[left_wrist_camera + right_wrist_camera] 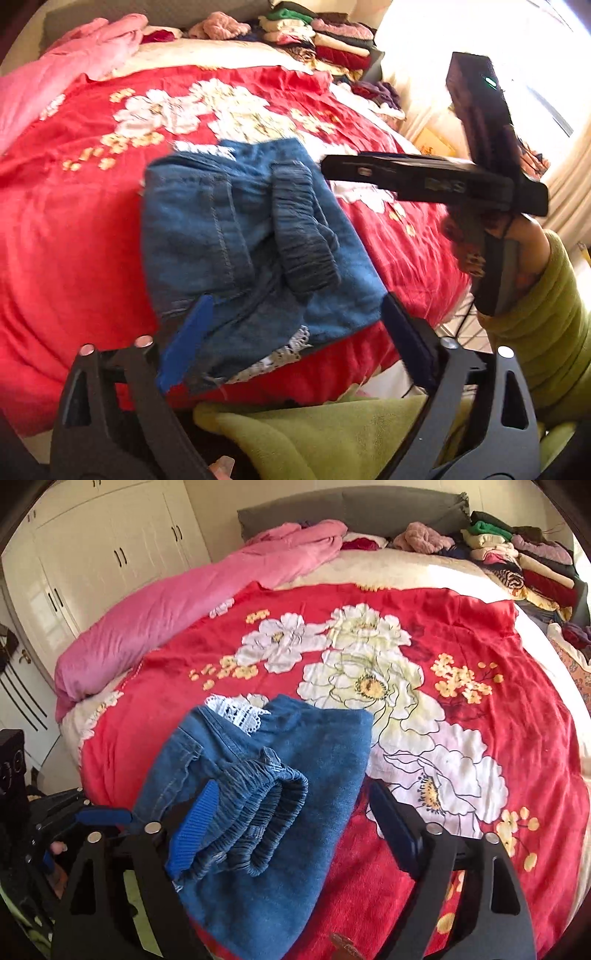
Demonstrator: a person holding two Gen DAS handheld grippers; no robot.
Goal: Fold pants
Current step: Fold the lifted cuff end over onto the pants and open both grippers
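While the blue denim pants (266,794) lie folded into a compact bundle near the bed's foot edge, on the red floral bedspread (461,738), both grippers hover over them with nothing pinched. Their gathered elastic waistband (258,819) sits on top, and white lace trim (236,710) peeks out at the far side. Seen from its own camera, the left gripper (291,339) has its fingers spread wide, straddling the bundle's near edge. Likewise spread, the right gripper (291,830) frames the waistband without pressing it. Folded clothes (524,565) are stacked at the bed's far right corner, a pink quilt (177,602) along its left edge.
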